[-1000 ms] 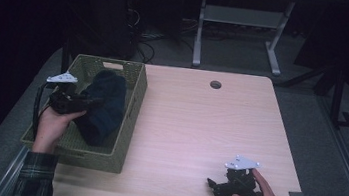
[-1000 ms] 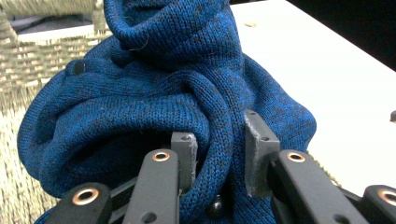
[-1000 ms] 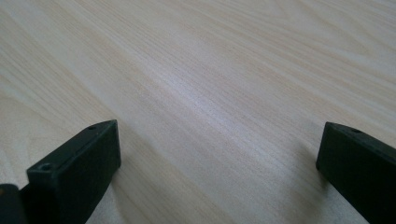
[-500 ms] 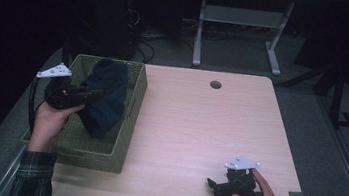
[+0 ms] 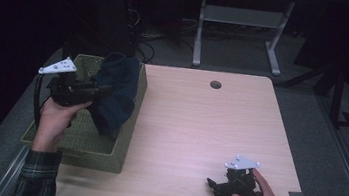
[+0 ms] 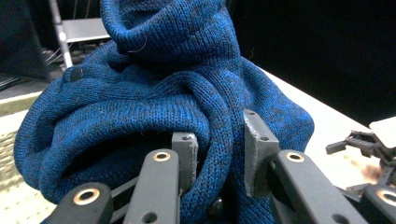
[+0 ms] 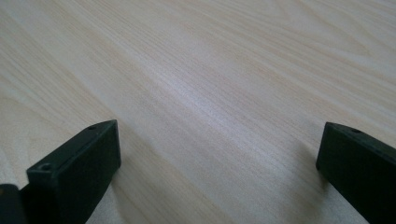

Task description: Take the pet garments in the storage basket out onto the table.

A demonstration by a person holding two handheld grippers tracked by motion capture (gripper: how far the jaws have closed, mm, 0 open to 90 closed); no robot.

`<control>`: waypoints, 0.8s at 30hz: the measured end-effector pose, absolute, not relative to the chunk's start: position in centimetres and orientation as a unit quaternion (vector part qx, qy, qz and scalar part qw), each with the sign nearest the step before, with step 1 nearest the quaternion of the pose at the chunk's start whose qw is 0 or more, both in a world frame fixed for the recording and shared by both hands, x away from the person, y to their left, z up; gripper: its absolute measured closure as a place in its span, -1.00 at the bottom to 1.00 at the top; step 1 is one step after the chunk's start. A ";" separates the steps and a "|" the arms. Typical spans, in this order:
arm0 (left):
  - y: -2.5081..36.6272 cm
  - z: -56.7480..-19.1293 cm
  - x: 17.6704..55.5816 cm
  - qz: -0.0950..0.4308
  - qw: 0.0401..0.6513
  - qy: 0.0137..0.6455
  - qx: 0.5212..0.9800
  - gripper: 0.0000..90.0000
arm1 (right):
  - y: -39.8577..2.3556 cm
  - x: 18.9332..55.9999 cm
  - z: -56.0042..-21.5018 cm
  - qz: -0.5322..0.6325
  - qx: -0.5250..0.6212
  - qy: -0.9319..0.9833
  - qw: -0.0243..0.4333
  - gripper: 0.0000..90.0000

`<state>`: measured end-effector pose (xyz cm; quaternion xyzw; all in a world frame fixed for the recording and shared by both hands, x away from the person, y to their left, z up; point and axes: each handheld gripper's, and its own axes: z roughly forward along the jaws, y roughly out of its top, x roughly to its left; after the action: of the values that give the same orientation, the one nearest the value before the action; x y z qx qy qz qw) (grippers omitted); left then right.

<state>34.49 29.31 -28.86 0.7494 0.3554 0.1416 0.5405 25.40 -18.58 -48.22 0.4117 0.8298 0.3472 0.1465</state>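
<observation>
Blue knit garment held over the green woven basket

The left gripper has its jaws pinched on a fold of the thick, ribbed knit garment, which hangs above the basket. Well apart from the basket, the right gripper rests on the pale wood-grain table, jaws wide, holding nothing. I can read no writing.

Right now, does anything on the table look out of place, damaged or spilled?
Nothing is spilled or damaged. The blue knitted garment hangs bunched from the left gripper above the green woven basket, partly draped over its rim. The right gripper rests open on the bare wooden table.
</observation>
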 end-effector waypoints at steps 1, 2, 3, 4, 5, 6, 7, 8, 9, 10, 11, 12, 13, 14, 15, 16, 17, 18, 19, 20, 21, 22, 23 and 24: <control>29.1 -28.7 34.4 0.140 0.542 0.352 0.750 0.56 | -18.6 25.4 -48.2 0.347 0.412 0.830 0.147 -1.00; 28.8 -28.6 34.4 0.138 0.544 0.349 0.750 0.56 | -18.6 25.4 -48.2 0.347 0.411 0.830 0.147 -1.00; 28.8 -28.6 34.4 0.138 0.544 0.349 0.750 0.56 | -18.6 25.4 -48.2 0.347 0.411 0.830 0.147 -1.00; 28.3 -28.3 34.2 0.137 0.547 0.342 0.752 0.56 | -18.6 25.4 -48.2 0.347 0.411 0.830 0.147 -1.00; 28.0 -28.2 34.1 0.137 0.547 0.338 0.754 0.56 | -18.6 25.4 -48.2 0.347 0.411 0.830 0.147 -1.00; 27.7 -28.1 34.1 0.135 0.549 0.335 0.754 0.56 | -18.6 25.4 -48.2 0.347 0.411 0.830 0.146 -1.00; 27.4 -28.0 34.0 0.134 0.550 0.331 0.754 0.56 | -18.6 25.4 -48.2 0.347 0.411 0.830 0.147 -1.00; 27.1 -27.8 33.9 0.133 0.552 0.329 0.755 0.56 | -18.6 25.4 -48.2 0.347 0.411 0.830 0.147 -1.00; 26.7 -27.7 33.9 0.131 0.553 0.325 0.756 0.56 | -18.6 25.4 -48.2 0.347 0.411 0.830 0.147 -1.00; 26.4 -27.6 33.8 0.129 0.555 0.322 0.756 0.56 | -18.6 25.4 -48.2 0.347 0.412 0.830 0.146 -1.00; 26.0 -27.5 33.7 0.129 0.555 0.317 0.758 0.56 | -18.6 25.4 -48.2 0.347 0.412 0.830 0.146 -1.00; 25.6 -27.4 33.7 0.126 0.557 0.314 0.758 0.56 | -18.6 25.4 -48.2 0.347 0.412 0.830 0.146 -1.00; 25.3 -27.3 33.6 0.124 0.557 0.310 0.760 0.56 | -18.6 25.4 -48.2 0.347 0.412 0.830 0.146 -1.00; 24.9 -27.2 33.6 0.122 0.557 0.307 0.762 0.56 | -18.6 25.4 -48.2 0.347 0.412 0.830 0.146 -1.00; 24.5 -27.2 33.6 0.122 0.556 0.304 0.764 0.56 | -18.6 25.4 -48.2 0.347 0.412 0.830 0.146 -1.00; 24.2 -27.2 33.5 0.121 0.555 0.301 0.766 0.56 | -18.6 25.4 -48.2 0.347 0.412 0.830 0.146 -1.00; 23.8 -27.2 33.5 0.119 0.554 0.299 0.768 0.56 | -18.6 25.4 -48.2 0.347 0.412 0.830 0.146 -1.00; 23.8 -27.2 33.5 0.119 0.554 0.299 0.768 0.56 | -18.6 25.4 -48.2 0.347 0.412 0.830 0.146 -1.00; 23.0 -27.2 33.6 0.116 0.553 0.294 0.771 0.56 | -18.6 25.4 -48.2 0.347 0.412 0.830 0.146 -1.00; 22.8 -27.2 33.6 0.115 0.552 0.292 0.772 0.56 | -18.6 25.4 -48.2 0.346 0.411 0.830 0.146 -1.00; 22.4 -27.3 33.6 0.113 0.551 0.290 0.774 0.56 | -18.6 25.4 -48.2 0.347 0.412 0.830 0.146 -1.00; 22.4 -27.3 33.6 0.113 0.551 0.290 0.774 0.56 | -18.6 25.4 -48.2 0.347 0.412 0.830 0.146 -1.00; 21.7 -27.4 33.7 0.109 0.549 0.285 0.778 0.56 | -18.6 25.4 -48.2 0.347 0.413 0.829 0.145 -1.00; 21.4 -27.4 33.7 0.109 0.547 0.283 0.780 0.56 | -18.6 25.4 -48.2 0.346 0.411 0.830 0.146 -1.00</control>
<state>33.74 21.37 -27.42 0.7804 0.2825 0.1086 0.5471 25.41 -18.58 -48.21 0.4115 0.8303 0.3465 0.1460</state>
